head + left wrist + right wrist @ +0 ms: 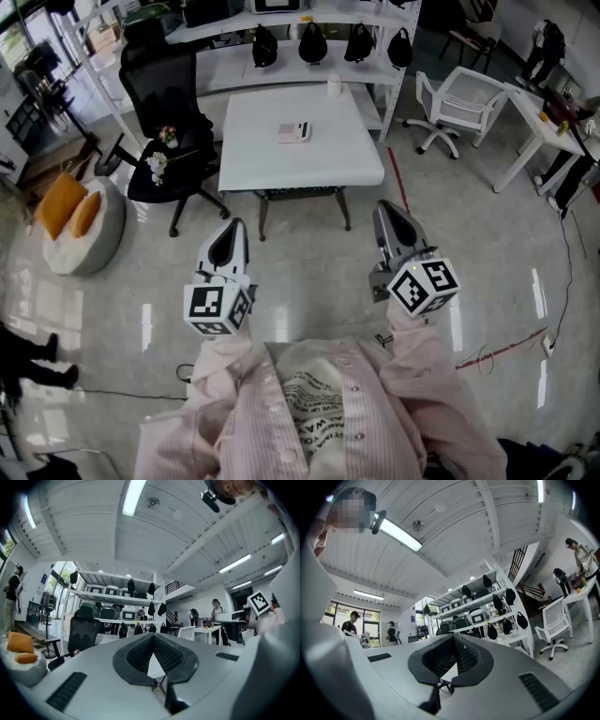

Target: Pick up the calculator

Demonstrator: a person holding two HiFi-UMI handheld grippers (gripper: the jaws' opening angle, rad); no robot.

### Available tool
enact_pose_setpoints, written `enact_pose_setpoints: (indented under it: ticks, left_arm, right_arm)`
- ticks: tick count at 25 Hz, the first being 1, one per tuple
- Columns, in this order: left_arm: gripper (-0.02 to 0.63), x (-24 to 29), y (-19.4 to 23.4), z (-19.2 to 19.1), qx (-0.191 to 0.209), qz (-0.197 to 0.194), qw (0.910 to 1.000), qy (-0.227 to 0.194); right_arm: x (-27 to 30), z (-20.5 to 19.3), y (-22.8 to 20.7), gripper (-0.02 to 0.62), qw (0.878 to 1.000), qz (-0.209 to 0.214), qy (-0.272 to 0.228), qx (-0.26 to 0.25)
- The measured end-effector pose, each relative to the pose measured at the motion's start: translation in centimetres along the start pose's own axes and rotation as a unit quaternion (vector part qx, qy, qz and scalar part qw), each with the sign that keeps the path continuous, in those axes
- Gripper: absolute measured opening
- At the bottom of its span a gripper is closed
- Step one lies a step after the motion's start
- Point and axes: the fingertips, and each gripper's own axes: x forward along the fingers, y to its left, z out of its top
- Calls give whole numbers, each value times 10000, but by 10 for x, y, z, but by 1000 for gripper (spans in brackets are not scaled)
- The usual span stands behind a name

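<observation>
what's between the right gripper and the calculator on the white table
Head view: only glossy grey floor, then bare top of the white square table, between the right gripper and the small whitish calculator.

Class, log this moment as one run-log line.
stage: pre-pickup | left gripper: shut, empty | right gripper: shut, empty | small pale rectangular calculator: untouched on white square table

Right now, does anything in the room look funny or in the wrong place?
Just one thing: a little bunch of flowers lies on the seat of the black office chair, left of the white table. The calculator lies flat on the table.
</observation>
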Motion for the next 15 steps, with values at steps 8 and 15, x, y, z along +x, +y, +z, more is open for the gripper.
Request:
enact_pose_setpoints:
  ticks: [8, 15]
  left_arm:
    - [2, 7, -6, -6, -37, 57, 9999, 75]
    - [1, 8, -19, -15, -79, 91, 9998, 176]
  right_arm:
    - [0, 0, -15, 0, 10000, -61, -11, -64]
    - [-1, -13, -31, 69, 9998, 25, 199, 83]
